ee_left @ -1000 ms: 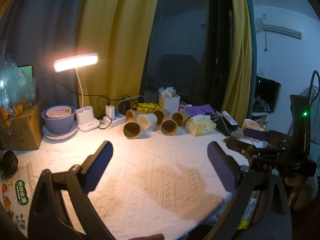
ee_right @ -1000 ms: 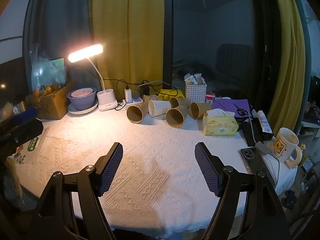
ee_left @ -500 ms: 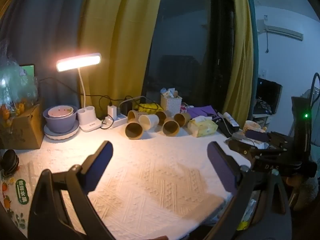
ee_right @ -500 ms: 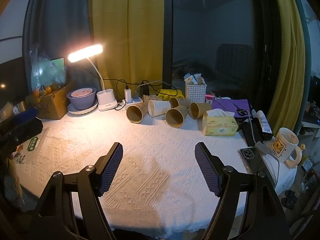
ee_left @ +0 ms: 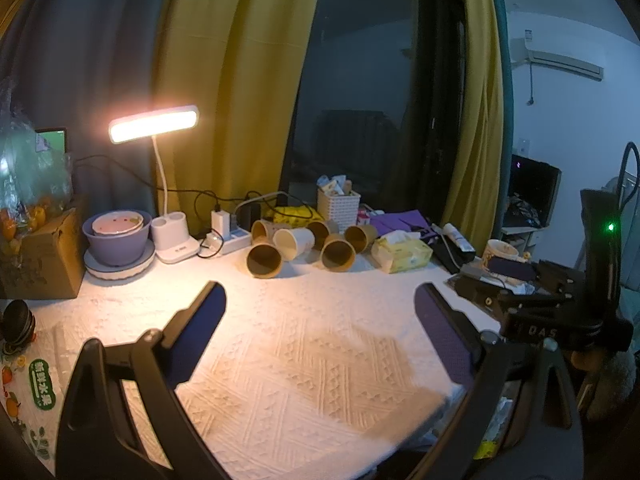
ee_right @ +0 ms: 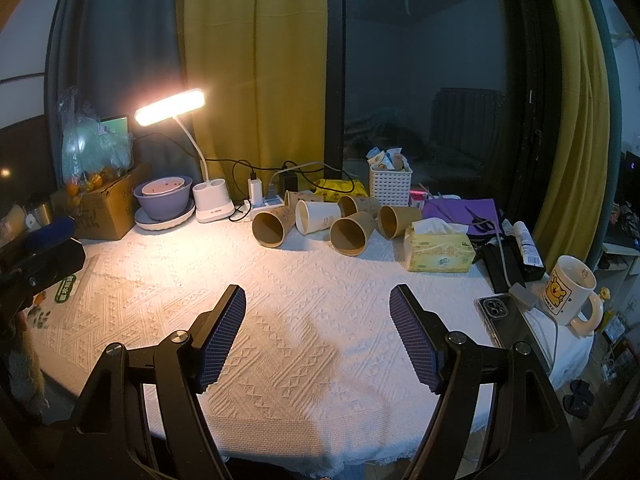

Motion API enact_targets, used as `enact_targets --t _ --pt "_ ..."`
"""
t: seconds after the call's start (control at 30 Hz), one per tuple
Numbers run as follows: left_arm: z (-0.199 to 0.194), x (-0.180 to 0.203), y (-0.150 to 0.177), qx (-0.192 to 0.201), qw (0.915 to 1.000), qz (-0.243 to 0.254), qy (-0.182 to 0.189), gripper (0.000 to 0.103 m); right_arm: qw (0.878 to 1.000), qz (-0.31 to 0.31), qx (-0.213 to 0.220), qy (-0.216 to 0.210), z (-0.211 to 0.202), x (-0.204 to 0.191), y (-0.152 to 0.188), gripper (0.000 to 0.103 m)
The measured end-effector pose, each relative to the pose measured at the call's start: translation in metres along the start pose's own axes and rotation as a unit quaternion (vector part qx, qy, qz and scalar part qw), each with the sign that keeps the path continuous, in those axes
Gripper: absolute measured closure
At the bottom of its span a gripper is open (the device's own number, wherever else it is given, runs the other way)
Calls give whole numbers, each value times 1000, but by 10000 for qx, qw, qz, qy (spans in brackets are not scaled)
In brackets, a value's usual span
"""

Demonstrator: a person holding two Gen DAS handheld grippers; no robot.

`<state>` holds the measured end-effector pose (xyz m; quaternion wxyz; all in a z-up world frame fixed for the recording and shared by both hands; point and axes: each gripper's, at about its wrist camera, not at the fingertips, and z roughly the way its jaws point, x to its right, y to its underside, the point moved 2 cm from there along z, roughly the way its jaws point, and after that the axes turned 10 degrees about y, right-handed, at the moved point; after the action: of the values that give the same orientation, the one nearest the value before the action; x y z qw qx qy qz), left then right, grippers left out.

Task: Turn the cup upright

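Note:
Several paper cups lie on their sides in a cluster at the back of the table, mouths toward me: a brown cup (ee_right: 269, 228) at the left, a white cup (ee_right: 316, 217), a brown cup (ee_right: 351, 235) in front and another (ee_right: 394, 221) to the right. The cluster also shows in the left wrist view (ee_left: 298, 243). My left gripper (ee_left: 320, 308) is open and empty above the white tablecloth (ee_left: 304, 344), well short of the cups. My right gripper (ee_right: 318, 308) is open and empty, also short of the cups; its body shows at the right of the left wrist view (ee_left: 560, 312).
A lit desk lamp (ee_right: 172, 106), purple bowl (ee_right: 163, 200) and cardboard box (ee_right: 104, 208) stand back left. A power strip (ee_right: 264, 200), white basket (ee_right: 390, 186), tissue pack (ee_right: 438, 250), phone (ee_right: 498, 314) and bear mug (ee_right: 568, 290) sit at the back and right.
The left wrist view has shifted slightly, with the lamp and cups a little further right in frame. The right gripper has barely moved. Both stay open.

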<state>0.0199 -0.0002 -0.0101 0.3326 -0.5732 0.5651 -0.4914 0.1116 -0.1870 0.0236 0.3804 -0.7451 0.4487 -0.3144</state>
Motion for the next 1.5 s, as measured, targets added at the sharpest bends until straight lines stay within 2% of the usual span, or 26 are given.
enact_targets --t 1.5 --pt "-3 0 -5 97 9999 -8 -22 7 10000 1 6 4 1 2 1 25"
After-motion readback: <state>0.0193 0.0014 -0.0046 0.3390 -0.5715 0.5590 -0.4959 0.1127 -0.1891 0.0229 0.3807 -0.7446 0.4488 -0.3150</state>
